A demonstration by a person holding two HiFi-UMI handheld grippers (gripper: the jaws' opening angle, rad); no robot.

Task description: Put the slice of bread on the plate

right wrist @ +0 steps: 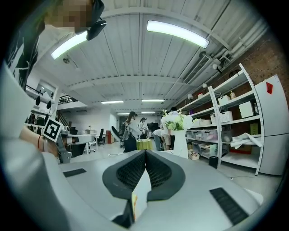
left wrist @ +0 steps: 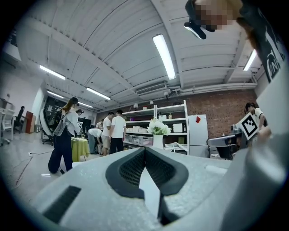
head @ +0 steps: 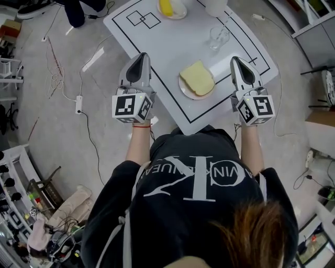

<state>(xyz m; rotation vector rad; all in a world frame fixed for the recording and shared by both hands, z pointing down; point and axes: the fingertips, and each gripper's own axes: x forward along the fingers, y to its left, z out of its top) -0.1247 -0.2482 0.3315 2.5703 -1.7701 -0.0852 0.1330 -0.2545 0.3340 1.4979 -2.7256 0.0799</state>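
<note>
the slice of bread (head: 197,77) lies flat on the small plate (head: 182,89), near the front edge of the white counter (head: 157,47). it covers most of the plate, so only the left and near rim show. nothing touches it.

my left tongs (head: 140,55) hang just left of the plate and my right tongs (head: 236,59) just right of it, both clear of the bread, with the plate between them. in the left gripper view the left tongs (left wrist: 145,151) are pressed tip to tip with nothing gripped. the right gripper view shows the right tongs (right wrist: 145,153) the same, closed and empty. both of those views look out level across the room at shelves and people, so neither takes in the bread or the counter.

further back on the counter stands a clear glass (head: 219,36), hard to make out against the white top. at the far edge a second plate (head: 178,14) carrying something yellow is cut off by the frame, and so is a white object (head: 215,5) beside it. my own torso hides the floor below the counter's near corner.
</note>
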